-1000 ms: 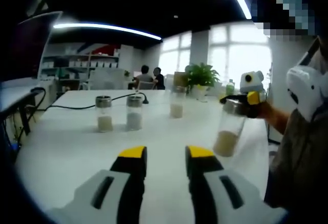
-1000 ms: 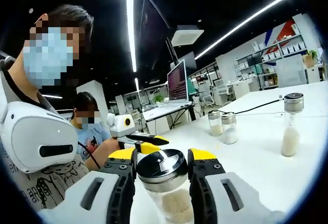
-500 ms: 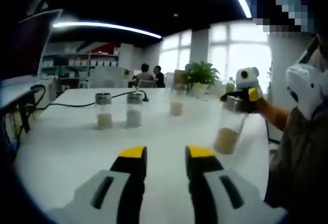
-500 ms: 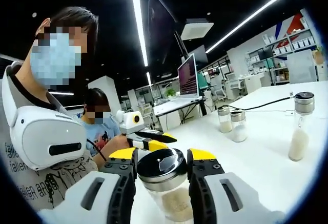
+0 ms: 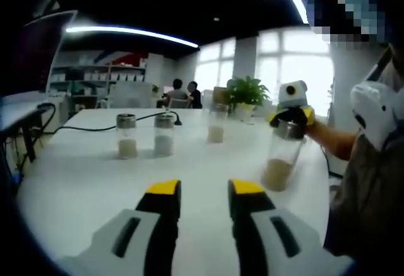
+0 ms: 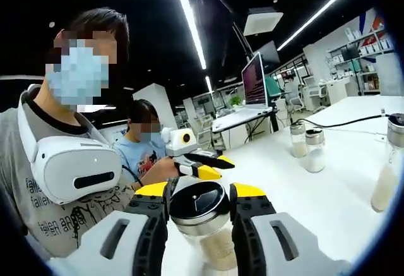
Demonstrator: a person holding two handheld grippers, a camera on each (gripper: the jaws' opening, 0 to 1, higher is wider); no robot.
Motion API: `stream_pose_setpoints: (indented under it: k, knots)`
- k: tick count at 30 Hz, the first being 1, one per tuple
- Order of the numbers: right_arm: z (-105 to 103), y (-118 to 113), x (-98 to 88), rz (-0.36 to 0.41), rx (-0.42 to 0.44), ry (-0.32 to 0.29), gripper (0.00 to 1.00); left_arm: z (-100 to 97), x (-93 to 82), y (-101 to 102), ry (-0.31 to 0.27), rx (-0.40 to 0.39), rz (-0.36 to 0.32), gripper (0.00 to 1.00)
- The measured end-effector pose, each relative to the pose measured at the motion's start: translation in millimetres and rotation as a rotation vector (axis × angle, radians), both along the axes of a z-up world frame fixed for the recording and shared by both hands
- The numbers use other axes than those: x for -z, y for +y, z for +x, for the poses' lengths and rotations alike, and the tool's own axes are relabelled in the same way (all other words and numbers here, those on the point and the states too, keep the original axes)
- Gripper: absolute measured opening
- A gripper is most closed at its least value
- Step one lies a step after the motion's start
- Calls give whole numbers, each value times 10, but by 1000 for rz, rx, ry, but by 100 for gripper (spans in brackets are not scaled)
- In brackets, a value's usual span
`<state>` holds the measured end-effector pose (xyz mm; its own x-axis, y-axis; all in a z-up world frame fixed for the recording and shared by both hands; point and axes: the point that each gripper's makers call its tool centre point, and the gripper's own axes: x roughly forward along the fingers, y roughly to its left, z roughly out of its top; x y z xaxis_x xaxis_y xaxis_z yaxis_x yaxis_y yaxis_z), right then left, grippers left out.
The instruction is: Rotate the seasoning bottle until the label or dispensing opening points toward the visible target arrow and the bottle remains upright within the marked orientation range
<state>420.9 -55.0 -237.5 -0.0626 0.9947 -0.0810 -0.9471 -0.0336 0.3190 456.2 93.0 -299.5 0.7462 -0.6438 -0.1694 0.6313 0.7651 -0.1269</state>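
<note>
left gripper view: the left gripper point(image 5: 201, 191) hangs low over the white table point(image 5: 76, 181) with its yellow-tipped jaws apart and nothing between them. off to the right the seasoning bottle point(image 5: 283, 157) stands upright near the table edge, clear glass with pale grains in its lower part and a dark cap; the right gripper point(image 5: 291, 113) is clamped around its cap from behind, held by a hand reaching in from the right. farther back on the table stand three more shakers: a metal-capped one with beige filling point(image 5: 127, 136), one with white filling point(image 5: 164, 136) just beside it, and a third point(image 5: 216, 126) apart to the right. a black cable point(image 5: 95, 131) runs across the far table. a potted plant point(image 5: 247, 93) sits by the bright windows, and two seated people point(image 5: 183, 94) are at the back. no label or writing can be read on any bottle.

right gripper view: the right gripper point(image 6: 199, 194) has its jaws closed against the sides of the seasoning bottle's dark lid point(image 6: 199, 201), the glass body below showing grains. the left gripper point(image 6: 199, 160) appears just beyond it, yellow tips pointing right. two shakers point(image 6: 307, 150) stand together farther on the table, and another point(image 6: 388, 174) at the right edge. a person wearing a white headset point(image 6: 76, 168) around the neck stands left; the print on the grey shirt is too blurred to read. a monitor point(image 6: 255, 80) glows behind.
</note>
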Motion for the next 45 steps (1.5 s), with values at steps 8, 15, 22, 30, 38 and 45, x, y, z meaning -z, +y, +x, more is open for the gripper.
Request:
stream_pose_setpoints:
  k: [8, 15, 22, 30, 38, 45]
  knots:
    - [80, 0, -41, 19, 0, 25, 15, -15, 29, -25, 3, 8, 2, 31]
    - [187, -24, -19, 63, 75, 22, 30, -6, 43, 12, 7, 1, 4, 31]
    - [178, -117, -191, 178, 130, 48, 38, 3, 16, -2, 4, 2, 1, 31]
    - [166, -406, -347, 245, 296, 10, 62, 24, -65, -21, -7, 5, 3, 31]
    - [69, -158, -140, 163, 379, -85, 66, 69, -133, -72, -28, 7, 21, 31]
    - [2, 17, -35, 107, 347, -122, 63, 68, -97, -92, -23, 13, 23, 31]
